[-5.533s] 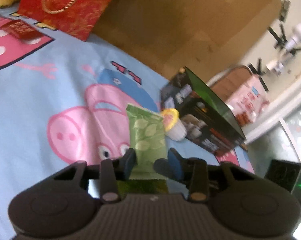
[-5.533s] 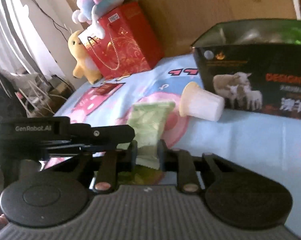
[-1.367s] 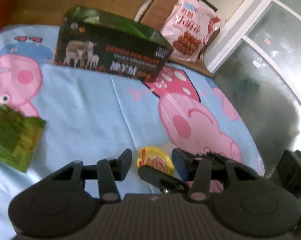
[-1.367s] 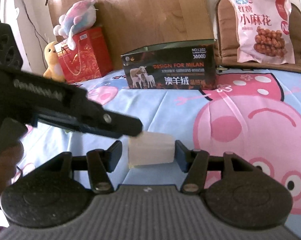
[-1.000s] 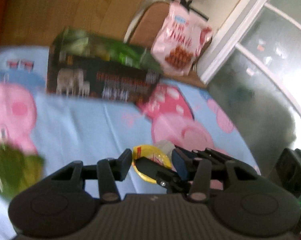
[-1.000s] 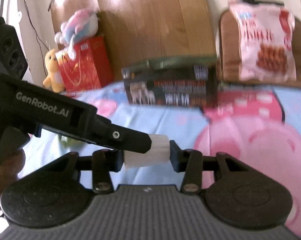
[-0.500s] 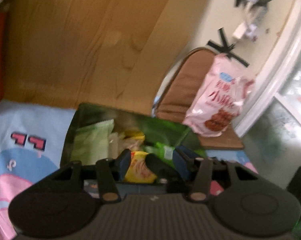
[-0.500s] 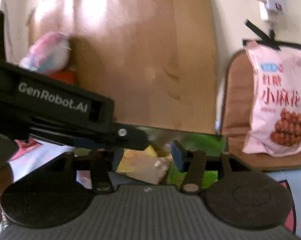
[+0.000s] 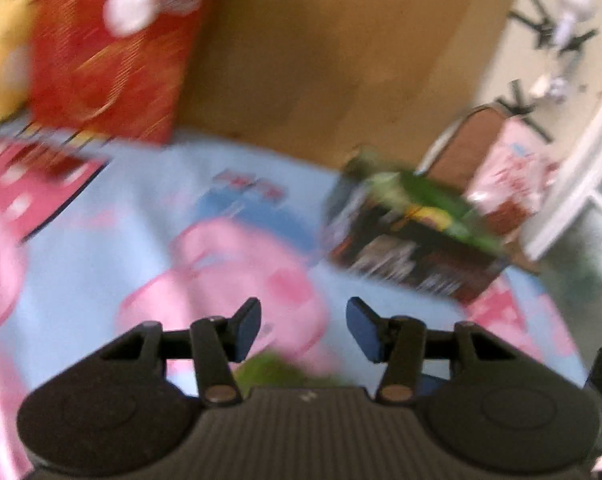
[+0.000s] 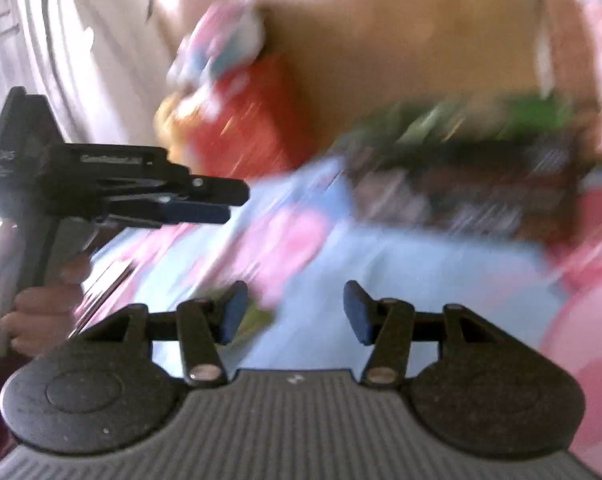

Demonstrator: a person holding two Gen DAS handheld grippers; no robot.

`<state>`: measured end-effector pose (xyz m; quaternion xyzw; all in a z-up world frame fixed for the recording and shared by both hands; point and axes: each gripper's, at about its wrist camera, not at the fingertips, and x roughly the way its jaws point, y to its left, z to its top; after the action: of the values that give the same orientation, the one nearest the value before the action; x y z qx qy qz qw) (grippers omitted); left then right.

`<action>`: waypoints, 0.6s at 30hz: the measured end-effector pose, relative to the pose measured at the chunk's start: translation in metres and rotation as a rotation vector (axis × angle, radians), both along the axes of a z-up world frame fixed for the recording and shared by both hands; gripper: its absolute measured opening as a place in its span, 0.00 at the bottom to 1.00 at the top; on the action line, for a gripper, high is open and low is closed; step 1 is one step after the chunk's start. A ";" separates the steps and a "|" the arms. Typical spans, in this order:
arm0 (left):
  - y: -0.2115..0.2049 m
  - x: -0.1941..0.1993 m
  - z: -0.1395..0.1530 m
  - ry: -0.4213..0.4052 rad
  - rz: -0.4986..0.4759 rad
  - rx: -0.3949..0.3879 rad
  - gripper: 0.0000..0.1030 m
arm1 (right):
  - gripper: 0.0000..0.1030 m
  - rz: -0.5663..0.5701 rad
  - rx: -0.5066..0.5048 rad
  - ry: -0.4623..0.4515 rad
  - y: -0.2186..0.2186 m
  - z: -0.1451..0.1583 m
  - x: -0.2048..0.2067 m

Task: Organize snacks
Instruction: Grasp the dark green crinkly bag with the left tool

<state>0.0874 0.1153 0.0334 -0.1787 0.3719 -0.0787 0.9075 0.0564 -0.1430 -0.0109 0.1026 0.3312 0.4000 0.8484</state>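
Both views are smeared by motion. My left gripper (image 9: 303,312) is open with nothing between its blue pads, above the blue cartoon-pig sheet (image 9: 101,248). A blurred green packet (image 9: 277,368) lies on the sheet just under it. The black box (image 9: 413,248), with green lining and snacks inside, stands to the right and farther back. My right gripper (image 10: 295,300) is also open and empty. The black box (image 10: 461,188) is ahead of it at the right, and the green packet (image 10: 253,316) lies by its left finger. The left gripper (image 10: 237,200) shows at the left, held by a hand (image 10: 41,308).
A red gift bag (image 9: 109,60) and a yellow plush toy (image 9: 5,40) stand at the back left against a wooden board (image 9: 341,60). A pink snack bag (image 9: 513,176) leans on a brown chair behind the box. A window frame (image 9: 581,160) is at the right.
Half a second ago both grippers were over the box with the yellow-lidded cup between them. Now both are back over the sheet with empty jaws, and the views have swung left.
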 end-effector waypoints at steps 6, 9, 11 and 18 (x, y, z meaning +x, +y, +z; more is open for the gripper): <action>0.020 -0.023 -0.016 0.020 0.047 -0.026 0.47 | 0.55 0.002 0.048 0.104 0.010 -0.005 -0.010; 0.017 -0.024 -0.017 0.018 0.044 0.000 0.48 | 0.55 -0.014 0.070 0.135 0.009 -0.004 -0.005; 0.011 -0.022 -0.019 0.027 0.048 0.028 0.49 | 0.55 -0.032 0.088 0.157 0.005 -0.002 -0.004; 0.001 -0.028 -0.025 0.019 0.056 0.098 0.49 | 0.53 -0.073 0.144 0.231 0.001 -0.008 0.000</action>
<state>0.0592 0.1165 0.0082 -0.1451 0.3787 -0.0335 0.9135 0.0564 -0.1424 -0.0184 0.2205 0.3934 0.3769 0.8091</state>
